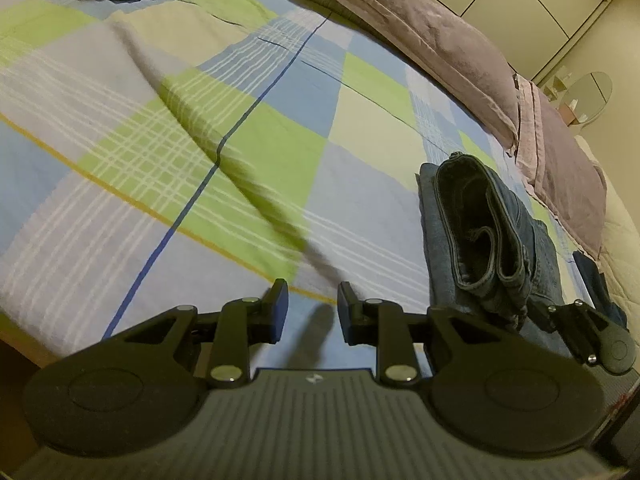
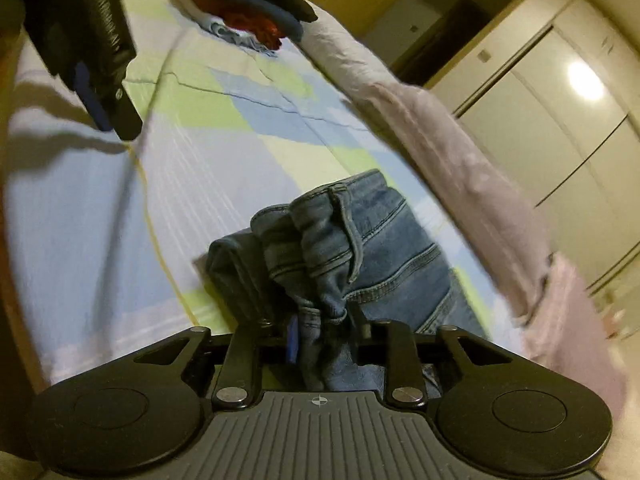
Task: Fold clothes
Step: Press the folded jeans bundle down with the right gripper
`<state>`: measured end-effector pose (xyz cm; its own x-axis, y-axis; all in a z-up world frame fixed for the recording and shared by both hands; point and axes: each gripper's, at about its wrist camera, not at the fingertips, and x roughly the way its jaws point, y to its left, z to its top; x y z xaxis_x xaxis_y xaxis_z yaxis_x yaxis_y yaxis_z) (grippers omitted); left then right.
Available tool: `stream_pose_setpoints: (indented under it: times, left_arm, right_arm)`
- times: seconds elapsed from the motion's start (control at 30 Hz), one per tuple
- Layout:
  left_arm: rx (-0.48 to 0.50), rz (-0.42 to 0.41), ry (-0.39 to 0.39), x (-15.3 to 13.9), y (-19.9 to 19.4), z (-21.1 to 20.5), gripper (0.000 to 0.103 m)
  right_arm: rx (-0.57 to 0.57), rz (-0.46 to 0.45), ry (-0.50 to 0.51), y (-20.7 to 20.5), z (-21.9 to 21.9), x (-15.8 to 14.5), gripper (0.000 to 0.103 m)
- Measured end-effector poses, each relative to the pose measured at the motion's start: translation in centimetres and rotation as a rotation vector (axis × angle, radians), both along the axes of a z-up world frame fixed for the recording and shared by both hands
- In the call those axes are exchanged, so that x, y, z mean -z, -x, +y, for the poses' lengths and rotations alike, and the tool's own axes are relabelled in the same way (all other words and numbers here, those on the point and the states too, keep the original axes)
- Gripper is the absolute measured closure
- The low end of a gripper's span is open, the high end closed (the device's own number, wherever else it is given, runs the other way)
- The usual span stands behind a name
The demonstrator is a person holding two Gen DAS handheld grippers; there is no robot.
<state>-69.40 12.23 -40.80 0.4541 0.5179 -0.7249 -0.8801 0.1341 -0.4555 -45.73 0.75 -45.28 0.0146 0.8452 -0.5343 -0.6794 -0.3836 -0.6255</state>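
While bunched between the right tool's (image 2: 326, 330) fingers, folded jeans (image 2: 360, 248) lying on the checked bedspread (image 2: 100, 216) beside the mauve pillows (image 2: 432, 128).

Where denim fills the right tool's gap, pads mostly hidden, so cannot tell whether still pressed or already let go. Left tool (image 1: 312, 308) hovering just beside the jeans (image 1: 480, 236), parted with nothing between. Far clothes pile (image 2: 256, 12) cut off at the frame's top, garments hard to tell apart. Small round table (image 1: 588, 96) too blurred to make out its contents.
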Motion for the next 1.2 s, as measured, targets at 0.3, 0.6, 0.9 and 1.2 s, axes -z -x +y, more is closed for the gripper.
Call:
stream_pose_setpoints:
  times: [0.3, 0.6, 0.9, 1.2]
  left_arm:
    - [-0.008, -0.002, 0.003, 0.1, 0.0, 0.0, 0.081]
    - [-0.003, -0.007, 0.005, 0.2, 0.0, 0.1, 0.081]
    - [-0.001, 0.023, 0.014, -0.4, -0.4, 0.2, 0.081]
    - [0.019, 0.105, -0.018, -2.2, -1.8, -0.6, 0.084]
  right_arm:
    - [-0.11, -0.205, -0.157, 1.6, -2.1, 1.9, 0.039]
    - [-0.154, -0.15, -0.175, 1.2, -1.3, 1.3, 0.08]
    - [-0.144, -0.155, -0.086, 1.5, -0.3, 3.2, 0.066]
    - [0.215, 0.73, 0.019, -10.9, -1.2, -5.1, 0.033]
